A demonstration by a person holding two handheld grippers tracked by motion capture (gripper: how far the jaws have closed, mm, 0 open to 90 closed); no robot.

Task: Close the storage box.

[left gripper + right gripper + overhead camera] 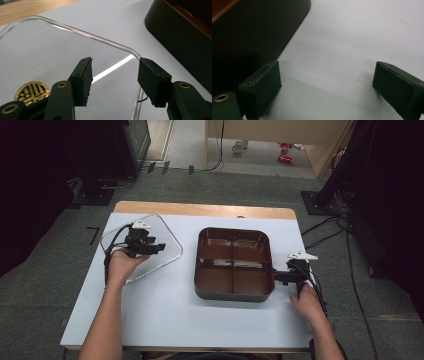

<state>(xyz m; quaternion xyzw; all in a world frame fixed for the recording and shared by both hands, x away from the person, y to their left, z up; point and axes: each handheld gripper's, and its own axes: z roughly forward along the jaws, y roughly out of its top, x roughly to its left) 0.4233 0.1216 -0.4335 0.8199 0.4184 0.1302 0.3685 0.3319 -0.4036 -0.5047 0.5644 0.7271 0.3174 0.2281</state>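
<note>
A dark brown tray (233,294) with several empty compartments sits in the middle of the white table. A clear plastic lid (167,239) lies flat to its left. My left gripper (161,246) is over the lid's right side, held by a hand, and points toward the tray. In the left gripper view it (115,80) stands open above the lid (50,50), its right jaw at the lid's rounded corner. My right gripper (276,276) is open at the tray's right wall. In the right gripper view it (324,87) has bare table between its jaws, the tray wall (254,32) just left.
A round gold sticker (32,91) marks the lid. The table's white cover (165,310) stretches toward the front edge; a wooden strip (200,209) runs along the back. Cables (325,232) trail on the grey floor at the right, and black stands flank the table.
</note>
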